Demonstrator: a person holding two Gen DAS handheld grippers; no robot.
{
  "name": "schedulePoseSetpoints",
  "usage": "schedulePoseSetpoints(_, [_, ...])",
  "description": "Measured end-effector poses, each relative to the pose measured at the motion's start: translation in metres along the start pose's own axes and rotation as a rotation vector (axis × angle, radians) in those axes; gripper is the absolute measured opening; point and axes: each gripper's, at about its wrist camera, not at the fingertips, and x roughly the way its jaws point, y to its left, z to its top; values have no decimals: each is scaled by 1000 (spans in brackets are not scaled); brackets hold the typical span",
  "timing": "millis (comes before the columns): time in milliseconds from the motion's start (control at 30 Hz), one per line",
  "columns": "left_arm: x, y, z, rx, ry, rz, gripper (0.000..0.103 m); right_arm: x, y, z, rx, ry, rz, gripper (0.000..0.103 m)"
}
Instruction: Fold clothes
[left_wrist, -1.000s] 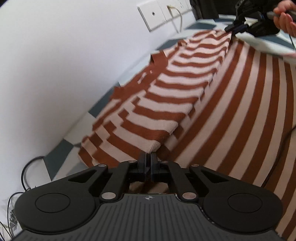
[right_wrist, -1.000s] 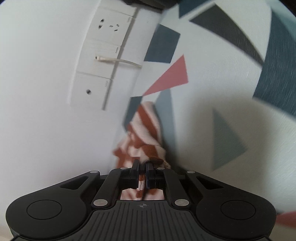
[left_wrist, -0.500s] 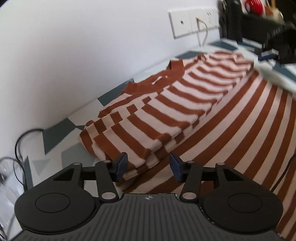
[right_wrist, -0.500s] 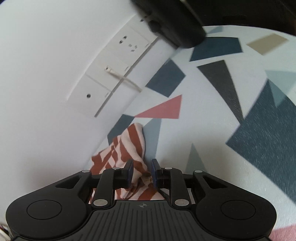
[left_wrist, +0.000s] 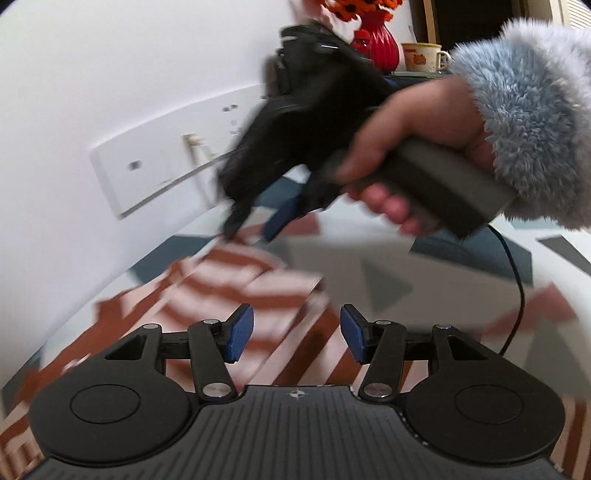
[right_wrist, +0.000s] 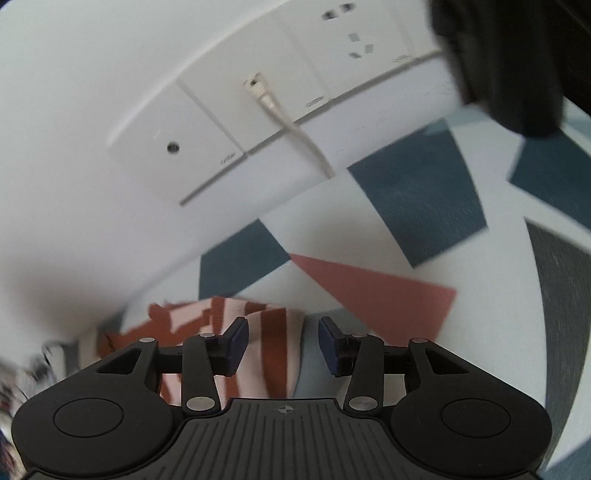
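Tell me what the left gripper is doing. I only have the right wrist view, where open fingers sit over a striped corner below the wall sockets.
Observer: The left gripper is open with nothing between its fingers, above the striped garment.
Reviewer: Who is holding the right gripper?
Observer: A hand in a fluffy grey-blue sleeve grips its handle, seen blurred from the left wrist view.
Reviewer: Anything beyond it?
Observer: A red vase with orange flowers and a mug stand behind it.
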Motion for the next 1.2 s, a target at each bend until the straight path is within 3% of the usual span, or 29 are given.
schedulePoseSetpoints(100, [18,-11,6,-2,0,19,50,10,8,3,-91,40,-3,41])
schedulePoseSetpoints(167, [25,-13,7,-19,-3,36,33,15,8,4,-92,67,16,35])
schedulePoseSetpoints(200, [28,-13,7,-28,-4,45,16,17,8,4,-92,78,23,30])
schedulePoseSetpoints(233, [29,-12,6,-45,-8,47,7,17,8,4,-98,81,25,27])
schedulePoseSetpoints(300, [29,-10,4,-66,-22,43,0,16,6,5,-104,73,41,6])
schedulePoseSetpoints(467, [33,-24,-10,-21,18,-45,0,14,2,13,-104,24,59,5])
schedulePoseSetpoints(600, [21,-30,-11,-3,-26,-5,2,21,5,17,-113,33,71,5])
schedulePoseSetpoints(667, [14,-34,-7,36,-64,47,10,21,6,16,-122,50,79,5])
schedulePoseSetpoints(733, [13,-37,-3,80,-84,107,39,20,5,14,-117,58,82,5])
schedulePoseSetpoints(767, [16,-36,-2,83,-79,121,42,19,5,15,-109,59,83,5])
schedulePoseSetpoints(967, [29,-30,-5,50,-29,113,40,14,3,17,-85,61,94,5])
schedulePoseSetpoints(1033, [33,-28,-6,38,-12,109,17,13,3,16,-86,60,96,5])
schedulePoseSetpoints(1100, [34,-24,-7,20,-9,96,9,13,2,16,-82,59,97,5])
schedulePoseSetpoints(1200, [34,-23,-8,21,-9,79,7,14,1,16,-84,52,97,5])
